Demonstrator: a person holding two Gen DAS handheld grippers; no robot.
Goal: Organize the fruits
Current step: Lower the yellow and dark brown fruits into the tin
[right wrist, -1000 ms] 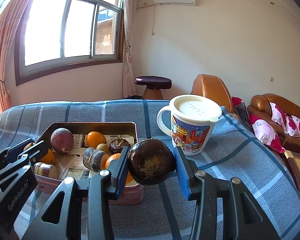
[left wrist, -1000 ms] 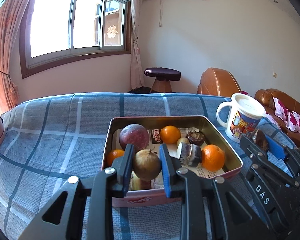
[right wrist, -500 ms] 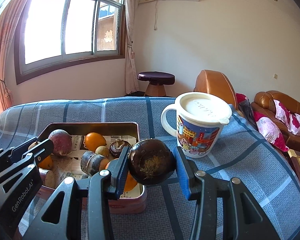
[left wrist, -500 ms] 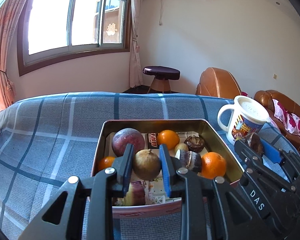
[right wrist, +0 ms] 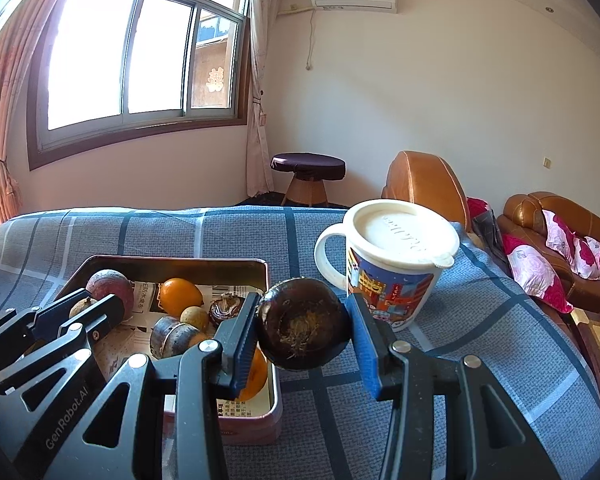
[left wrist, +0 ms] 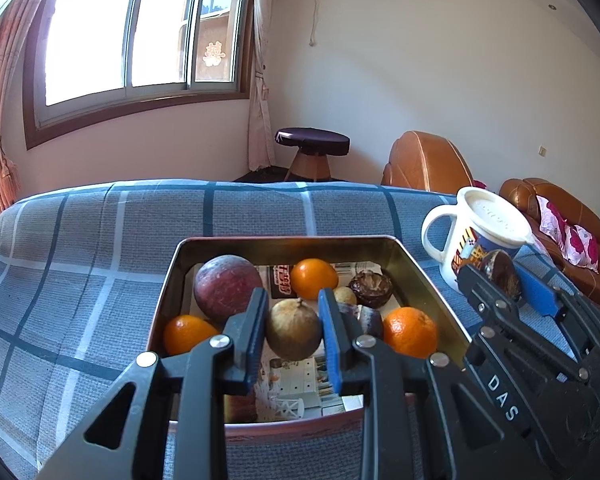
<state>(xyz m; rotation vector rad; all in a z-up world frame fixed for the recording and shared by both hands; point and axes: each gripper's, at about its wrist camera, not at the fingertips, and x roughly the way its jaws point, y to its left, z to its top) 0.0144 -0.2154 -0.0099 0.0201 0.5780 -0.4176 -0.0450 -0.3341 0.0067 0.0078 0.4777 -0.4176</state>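
The left gripper [left wrist: 293, 330] clamps a small tan fruit [left wrist: 294, 329] above the metal tin [left wrist: 428, 280], apparently carrying it for sorting. The right gripper [right wrist: 303, 325] pinches a dark round fruit [right wrist: 303, 324] just right of the tin, before the lidded mug [right wrist: 396, 268]. Oranges [left wrist: 410, 331] lie inside the tin.

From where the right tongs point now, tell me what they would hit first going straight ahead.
Most likely the lidded mug: it stands just beyond the dark round fruit clamped in the right tongs, slightly right of their line. Depth is unclear, so they might skim its handle side.
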